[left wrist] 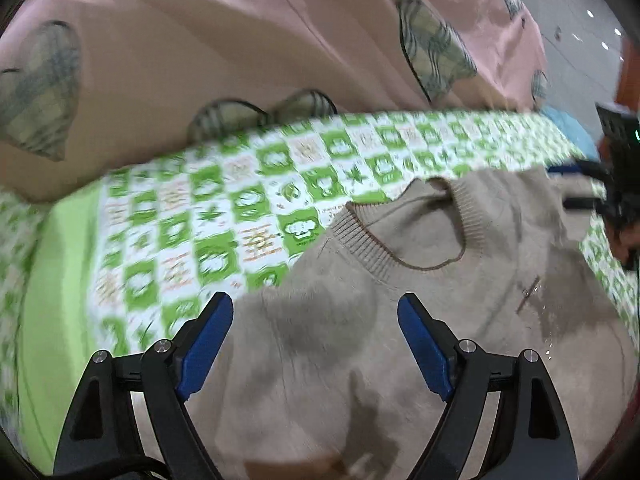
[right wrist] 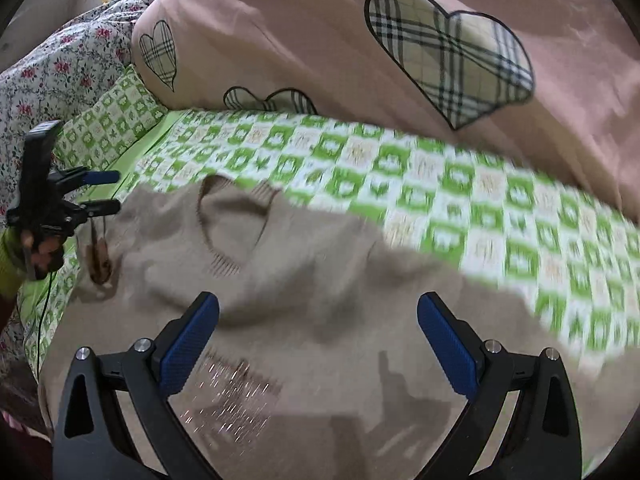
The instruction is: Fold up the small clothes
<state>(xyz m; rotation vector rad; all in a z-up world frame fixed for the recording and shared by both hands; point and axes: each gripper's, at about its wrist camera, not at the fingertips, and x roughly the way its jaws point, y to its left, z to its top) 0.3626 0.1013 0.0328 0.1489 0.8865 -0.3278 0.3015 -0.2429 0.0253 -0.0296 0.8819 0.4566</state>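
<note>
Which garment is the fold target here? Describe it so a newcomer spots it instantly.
Start from the bed's green-and-white checked sheet, with the pink duvet with plaid hearts bunched along its far side. On the near part of that sheet lies a beige knit sweater, under both open claws. It is the only plain tan piece, with a ribbed round collar and sparkly sequins on the front.

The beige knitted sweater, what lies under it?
The beige knitted sweater lies on a green-and-white checked bedsheet, which shows around it. Anything directly beneath the sweater is covered.
</note>
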